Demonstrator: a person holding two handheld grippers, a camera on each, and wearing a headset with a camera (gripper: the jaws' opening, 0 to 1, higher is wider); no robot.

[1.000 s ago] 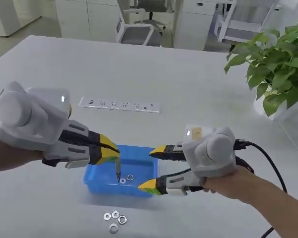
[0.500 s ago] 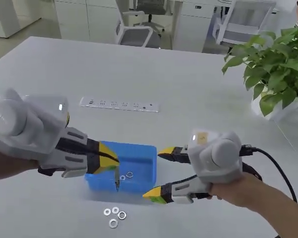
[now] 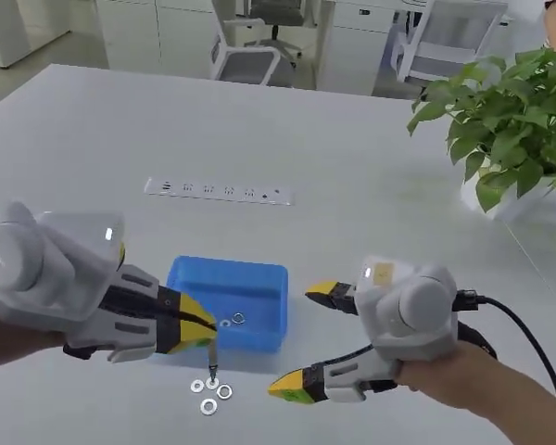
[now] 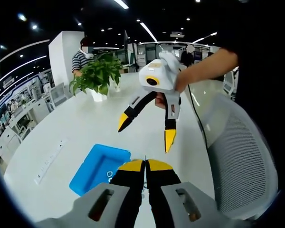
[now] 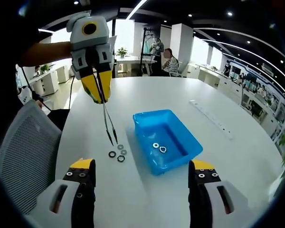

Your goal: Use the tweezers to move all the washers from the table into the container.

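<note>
Pinches the tweezers (image 3: 212, 363) in the left hand-held gripper (image 3: 207, 332), yellow jaws pressed together on the upper end. Points the tips down into the cluster of loose washers (image 3: 224, 392) on the grey surface (image 3: 352, 213), just off the blue container (image 3: 255, 295) toward 6 o'clock in the head view; cannot tell whether a tip grips one. Holds the right hand-held gripper (image 3: 289, 343) spread wide, clasping nothing, hovering off the container toward 4 o'clock, apart from the cluster. Finds two washers (image 5: 156, 145) lying inside the container, near its 6 o'clock wall. Places a white power strip (image 3: 218, 192) beyond at 12 o'clock, a potted plant (image 3: 510, 130) at 2 o'clock.
</note>
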